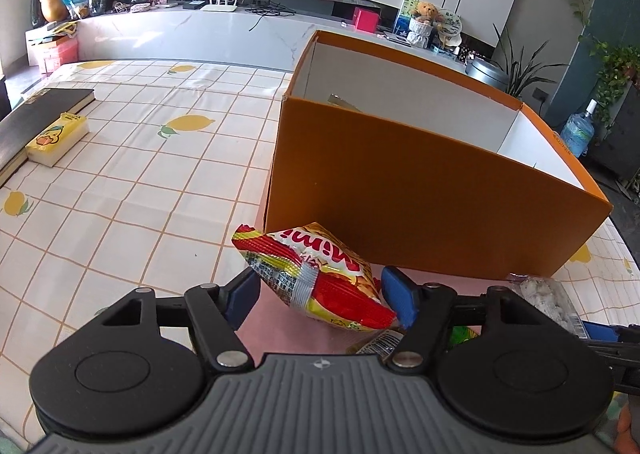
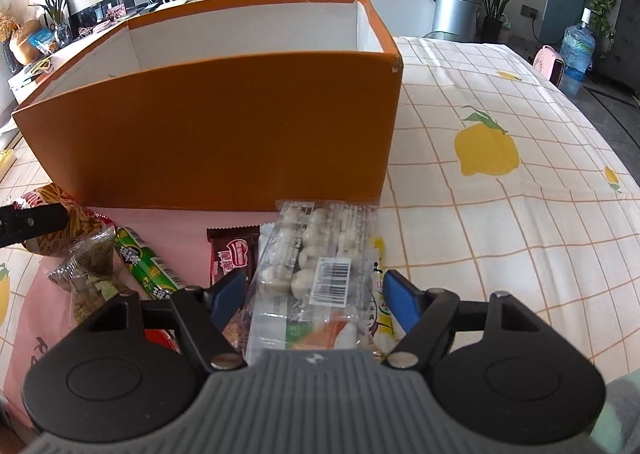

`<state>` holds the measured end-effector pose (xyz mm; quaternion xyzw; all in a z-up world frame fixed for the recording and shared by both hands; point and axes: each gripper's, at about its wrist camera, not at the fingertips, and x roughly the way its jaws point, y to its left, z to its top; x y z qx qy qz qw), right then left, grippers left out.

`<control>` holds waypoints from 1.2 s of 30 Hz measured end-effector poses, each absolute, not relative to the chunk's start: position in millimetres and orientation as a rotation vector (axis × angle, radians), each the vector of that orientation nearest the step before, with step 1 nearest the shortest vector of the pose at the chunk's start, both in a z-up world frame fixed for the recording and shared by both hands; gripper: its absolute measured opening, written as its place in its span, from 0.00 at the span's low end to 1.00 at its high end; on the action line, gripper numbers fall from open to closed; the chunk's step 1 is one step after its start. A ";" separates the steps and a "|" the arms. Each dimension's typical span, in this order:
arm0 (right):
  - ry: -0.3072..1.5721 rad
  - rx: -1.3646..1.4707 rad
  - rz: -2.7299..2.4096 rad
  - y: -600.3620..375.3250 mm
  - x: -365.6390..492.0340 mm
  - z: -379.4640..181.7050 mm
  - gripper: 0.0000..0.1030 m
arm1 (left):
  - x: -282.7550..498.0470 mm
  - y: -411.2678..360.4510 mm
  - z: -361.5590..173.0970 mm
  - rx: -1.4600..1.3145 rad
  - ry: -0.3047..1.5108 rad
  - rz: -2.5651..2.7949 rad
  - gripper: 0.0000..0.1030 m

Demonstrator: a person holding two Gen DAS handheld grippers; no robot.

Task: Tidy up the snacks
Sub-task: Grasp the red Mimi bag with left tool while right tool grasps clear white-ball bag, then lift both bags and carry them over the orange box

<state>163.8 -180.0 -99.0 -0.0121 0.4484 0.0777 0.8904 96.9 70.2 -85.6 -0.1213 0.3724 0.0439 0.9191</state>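
Our left gripper (image 1: 320, 296) fingers pinch the red-yellow snack bag (image 1: 316, 274); our right gripper (image 2: 314, 298) fingers straddle the clear candy pack (image 2: 320, 262), contact unclear, before the orange box (image 2: 224, 126).

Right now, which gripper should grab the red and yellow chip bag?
Left. The chip bag sits right between the left gripper fingers. The right gripper is over the clear candy pack instead, off to the side.
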 end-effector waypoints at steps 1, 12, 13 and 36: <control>0.933 -0.024 0.163 -180.1 164.0 -99.6 0.64 | 96.5 70.2 -85.9 -0.255 0.761 0.084 0.73; 0.919 -0.041 0.166 -177.8 159.1 -99.2 0.59 | 92.9 68.2 -83.4 -0.240 0.748 0.059 0.54; 0.918 -0.043 0.166 -177.6 158.4 -98.9 0.58 | 92.5 67.7 -82.5 -0.233 0.746 0.061 0.51; 0.821 -0.053 0.184 -183.3 131.7 -77.7 0.54 | 61.9 58.6 -50.0 -0.137 0.656 0.059 0.43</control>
